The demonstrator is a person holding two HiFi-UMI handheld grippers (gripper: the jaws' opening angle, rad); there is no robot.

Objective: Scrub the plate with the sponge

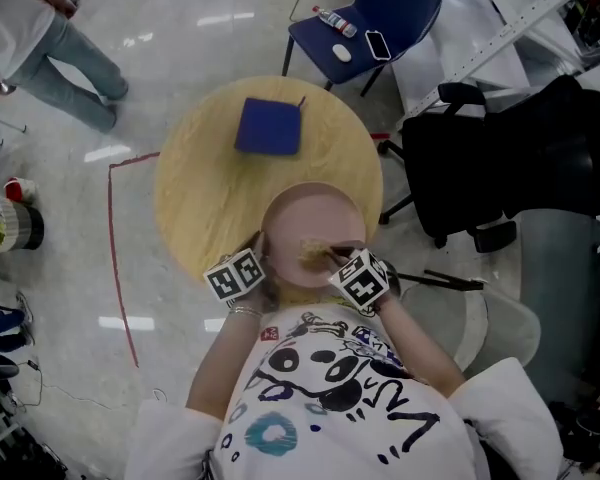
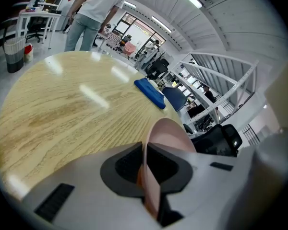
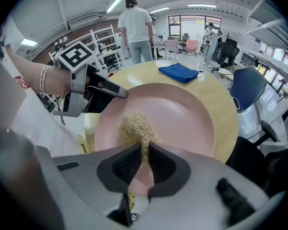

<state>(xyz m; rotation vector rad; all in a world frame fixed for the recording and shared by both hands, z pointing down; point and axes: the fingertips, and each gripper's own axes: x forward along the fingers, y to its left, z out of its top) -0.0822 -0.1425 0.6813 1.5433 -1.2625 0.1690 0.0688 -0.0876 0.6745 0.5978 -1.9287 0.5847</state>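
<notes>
The pink plate [image 1: 315, 213] is sitting at the near edge of the round wooden table [image 1: 195, 193], right in front of the person working. The sponge [image 3: 133, 127], a yellowish fibrous wad, is pressing on the plate's near side. The right gripper [image 3: 145, 163] is pinching it between jaws standing almost together. The left gripper [image 2: 145, 166] is clamping the plate's left rim, jaws nearly closed on the thin edge. The plate is perhaps tipping up slightly there, though that is hard to judge. A folded blue cloth [image 1: 269, 126] is lying on the table's far side, well apart from the plate. A blue chair [image 1: 380, 8] is standing beyond.
</notes>
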